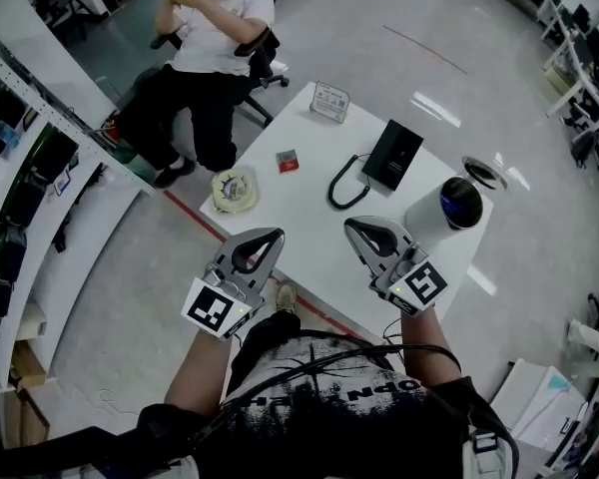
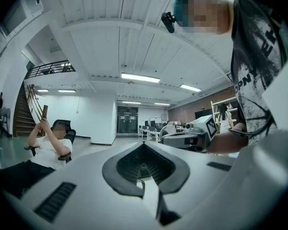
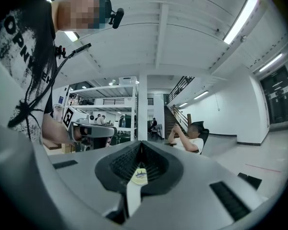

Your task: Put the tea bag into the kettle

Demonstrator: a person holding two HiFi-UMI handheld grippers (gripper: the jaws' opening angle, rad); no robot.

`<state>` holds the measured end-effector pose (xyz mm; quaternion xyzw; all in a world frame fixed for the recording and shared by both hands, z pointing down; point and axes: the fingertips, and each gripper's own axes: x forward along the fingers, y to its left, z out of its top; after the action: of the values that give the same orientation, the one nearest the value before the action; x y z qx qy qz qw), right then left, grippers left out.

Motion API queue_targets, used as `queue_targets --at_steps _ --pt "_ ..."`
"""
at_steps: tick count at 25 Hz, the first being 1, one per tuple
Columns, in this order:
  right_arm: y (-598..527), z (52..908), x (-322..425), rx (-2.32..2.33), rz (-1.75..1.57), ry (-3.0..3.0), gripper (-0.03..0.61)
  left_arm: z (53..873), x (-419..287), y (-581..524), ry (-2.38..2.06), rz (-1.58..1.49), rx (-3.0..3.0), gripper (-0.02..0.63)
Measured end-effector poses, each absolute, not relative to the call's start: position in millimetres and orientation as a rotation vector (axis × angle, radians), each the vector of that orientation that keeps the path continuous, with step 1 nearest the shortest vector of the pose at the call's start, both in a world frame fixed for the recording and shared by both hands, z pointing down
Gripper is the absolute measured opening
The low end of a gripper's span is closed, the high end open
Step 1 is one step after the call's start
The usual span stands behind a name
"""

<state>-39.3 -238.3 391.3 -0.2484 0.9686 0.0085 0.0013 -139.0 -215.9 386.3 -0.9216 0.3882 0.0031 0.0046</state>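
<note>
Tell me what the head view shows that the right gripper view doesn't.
Only the head view: the white table with the kettle, the small red tea bag packet and a black box with a cord, plus the right gripper from outside. Only the right gripper view: ceiling lights, a staircase and that gripper's jaws, shut together. Both: the seated person and the left gripper.

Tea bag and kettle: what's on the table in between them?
In the head view, a looped black cord and the black box it joins lie between the red tea bag and the white kettle.
</note>
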Motion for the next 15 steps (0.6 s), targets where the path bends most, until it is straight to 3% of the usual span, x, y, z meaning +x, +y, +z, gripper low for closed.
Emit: queue_targets --at_steps 15 --pt "-365 442 -112 -1.01 -0.04 3.113 0.009 415 -207 -327 1.088 -0.034 -3.008 0.011"
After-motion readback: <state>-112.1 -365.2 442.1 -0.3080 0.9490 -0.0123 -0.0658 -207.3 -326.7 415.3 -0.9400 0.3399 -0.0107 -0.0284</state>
